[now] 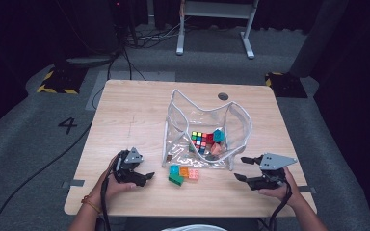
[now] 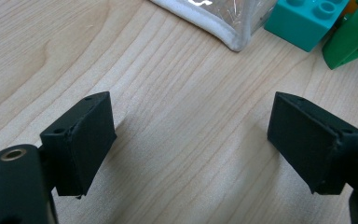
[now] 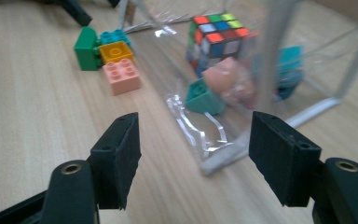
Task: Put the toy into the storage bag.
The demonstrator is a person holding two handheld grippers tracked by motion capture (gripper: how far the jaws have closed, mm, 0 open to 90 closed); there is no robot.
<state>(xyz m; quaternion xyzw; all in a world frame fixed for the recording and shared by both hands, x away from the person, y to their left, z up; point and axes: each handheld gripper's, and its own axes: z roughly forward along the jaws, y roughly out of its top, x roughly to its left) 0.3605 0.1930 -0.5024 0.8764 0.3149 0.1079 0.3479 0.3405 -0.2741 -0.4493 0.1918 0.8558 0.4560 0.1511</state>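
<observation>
The clear plastic pouch with white piping (image 1: 207,132) stands mid-worktop. Left of it, the left claw (image 1: 147,176) gapes wide and empty. Right of it, the right claw (image 1: 241,168) is open at the pouch's corner.

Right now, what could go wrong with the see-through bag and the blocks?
1. The right gripper, jaws open, sits close to the clear bag's near corner; a bump could shove or tip the floppy bag and spill the colour cube.
2. The loose bricks lie packed together against the bag, so pinching one might push the others away.
3. The left gripper is open over bare table, short of the bricks.
</observation>
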